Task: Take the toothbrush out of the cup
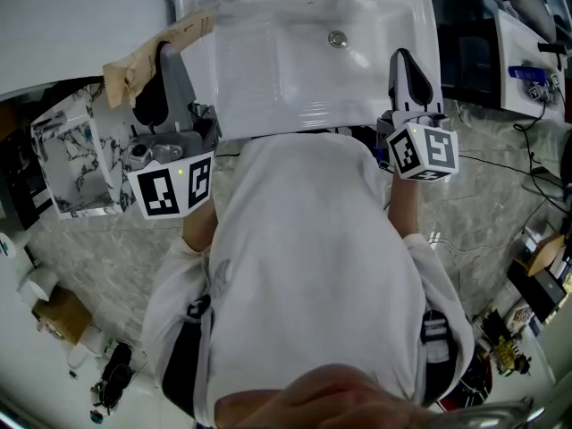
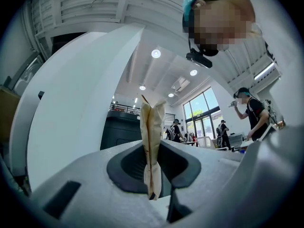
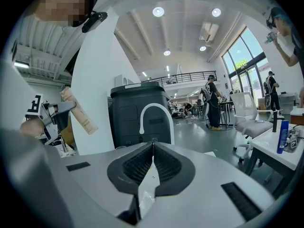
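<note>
Toothbrush (image 1: 134, 65), paper-wrapped, sits clamped in the left tool (image 2: 153, 172) past the sink's (image 1: 295, 79) left edge, seemingly already out; right tool (image 1: 407, 61) is closed and empty.

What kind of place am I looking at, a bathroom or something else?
Probably a mock bathroom corner set up inside a big open workshop hall. There is a white washbasin with a curved faucet, yet beyond it stand an office chair and a railed mezzanine under a high ceiling.

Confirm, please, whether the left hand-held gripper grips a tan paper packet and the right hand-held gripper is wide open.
Not quite: the right hand-held gripper is shut and empty, as the right gripper view shows. The left hand-held gripper does grip the tan paper packet.
</note>
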The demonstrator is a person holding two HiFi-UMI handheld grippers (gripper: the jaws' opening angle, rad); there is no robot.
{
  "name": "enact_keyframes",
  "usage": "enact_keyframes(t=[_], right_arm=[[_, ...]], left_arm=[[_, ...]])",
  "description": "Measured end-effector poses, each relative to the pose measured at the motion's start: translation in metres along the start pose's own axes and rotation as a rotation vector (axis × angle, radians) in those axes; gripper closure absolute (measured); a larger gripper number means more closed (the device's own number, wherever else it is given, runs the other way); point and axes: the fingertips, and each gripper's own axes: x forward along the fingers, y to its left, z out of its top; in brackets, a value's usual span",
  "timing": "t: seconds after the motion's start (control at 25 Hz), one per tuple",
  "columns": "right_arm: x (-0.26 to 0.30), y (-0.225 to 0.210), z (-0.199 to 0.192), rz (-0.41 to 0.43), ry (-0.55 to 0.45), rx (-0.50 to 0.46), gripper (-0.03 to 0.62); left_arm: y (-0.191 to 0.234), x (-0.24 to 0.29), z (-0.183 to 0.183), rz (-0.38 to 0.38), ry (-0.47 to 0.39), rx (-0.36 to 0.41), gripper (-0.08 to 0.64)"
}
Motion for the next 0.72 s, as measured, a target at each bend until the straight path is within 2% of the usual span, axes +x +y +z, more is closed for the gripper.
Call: enact_keyframes(t=[0.72], right_arm=[[0.003, 0.016, -0.008, 0.036, 0.02, 0.019, 0.575]], left_arm=[[-0.008, -0.03, -0.046, -0.002, 0.132, -0.034, 0.497]])
